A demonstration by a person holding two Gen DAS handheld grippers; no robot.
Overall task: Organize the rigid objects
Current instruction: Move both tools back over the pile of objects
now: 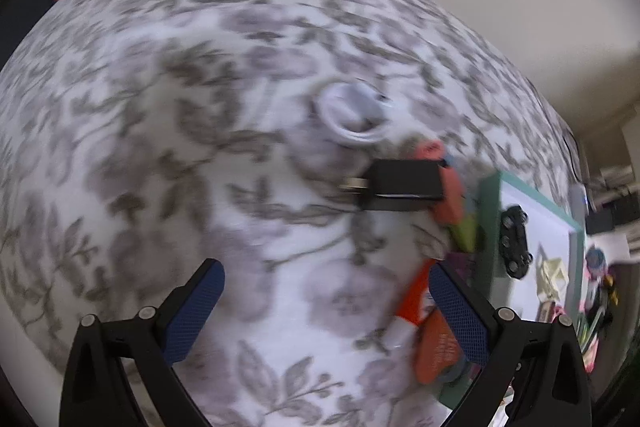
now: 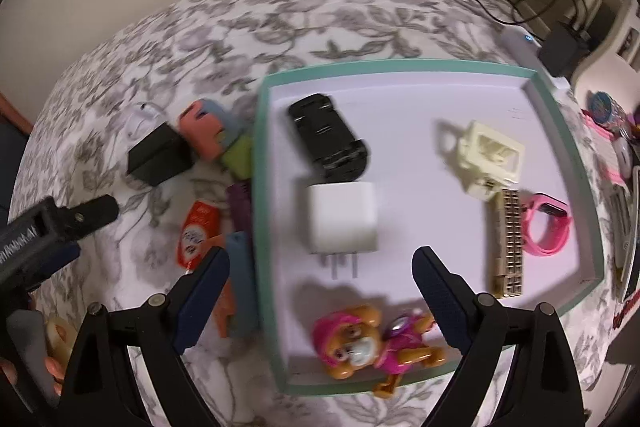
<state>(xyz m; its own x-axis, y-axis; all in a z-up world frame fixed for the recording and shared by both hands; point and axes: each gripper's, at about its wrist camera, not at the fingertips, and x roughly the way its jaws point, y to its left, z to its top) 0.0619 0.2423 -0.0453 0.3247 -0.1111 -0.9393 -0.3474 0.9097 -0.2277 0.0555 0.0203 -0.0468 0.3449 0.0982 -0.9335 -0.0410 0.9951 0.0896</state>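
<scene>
Hovering with jaws spread and empty, the left gripper [image 1: 326, 311] is nearer the black adapter [image 1: 404, 185], which lies on the bedspread [image 1: 160, 107] ahead and right of it, long axis crosswise. The right gripper [image 2: 322, 291], also spread, hangs over the tray [image 2: 552, 99].

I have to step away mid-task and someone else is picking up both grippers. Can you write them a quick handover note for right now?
Left gripper: open, empty, over the floral cloth.
Right gripper: open, empty, above the white charger.
Done, inside the green-rimmed tray: black toy car, white charger, cream toy, gold bar, pink watch, puppy figure.
Left, outside the tray's left edge: black adapter, orange tube, a blurred colourful pile, white round item.
</scene>
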